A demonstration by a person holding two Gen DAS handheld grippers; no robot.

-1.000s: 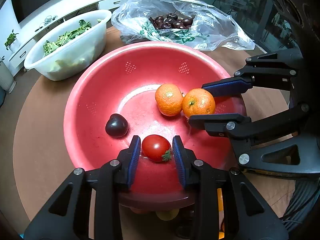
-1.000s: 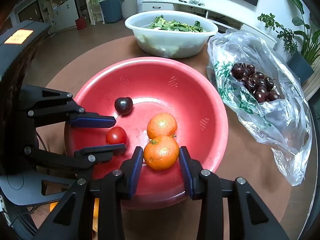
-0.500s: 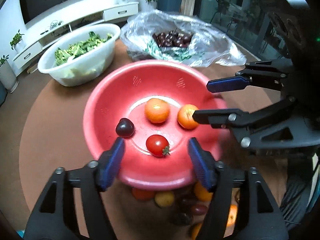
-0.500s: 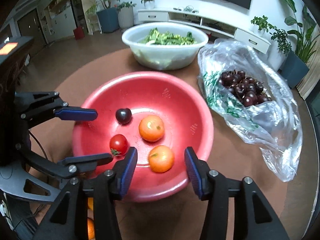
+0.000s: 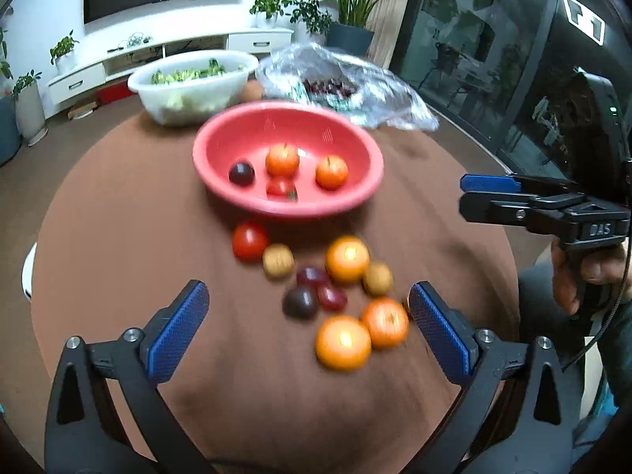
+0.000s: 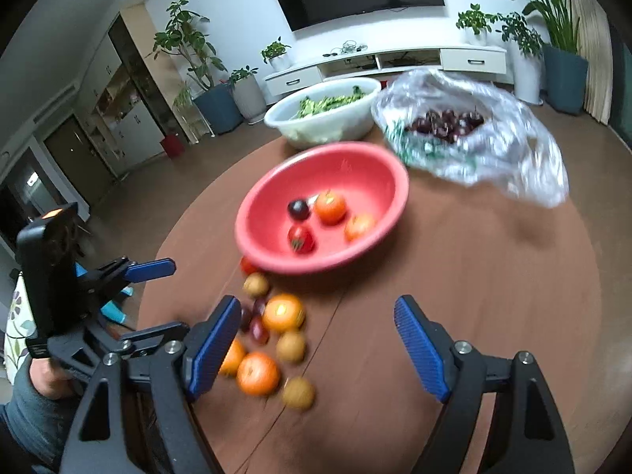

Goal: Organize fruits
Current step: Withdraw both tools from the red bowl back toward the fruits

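A red bowl (image 5: 241, 138) (image 6: 268, 197) on the round brown table holds two oranges (image 5: 282, 160), a tomato (image 5: 281, 188) and a dark plum (image 5: 241, 173). Several loose fruits lie in front of it: oranges (image 5: 343, 341) (image 6: 283, 313), a tomato (image 5: 249, 241), dark plums (image 5: 300, 302) and brownish fruits (image 5: 278, 261). My left gripper (image 5: 308, 328) is open and empty, above the near pile. My right gripper (image 6: 318, 349) is open and empty, above the table right of the pile; it also shows at the right of the left wrist view (image 5: 489, 193).
A white bowl of greens (image 5: 193, 87) (image 6: 322, 112) and a clear plastic bag of cherries (image 5: 339, 87) (image 6: 466, 138) sit behind the red bowl. The table edge (image 5: 43, 237) curves round at left and right. A TV unit and potted plants stand far behind.
Both grippers have let go of the tomato and the orange in the red bowl, opened wide and pulled back and up. The loose fruit pile has come into view.
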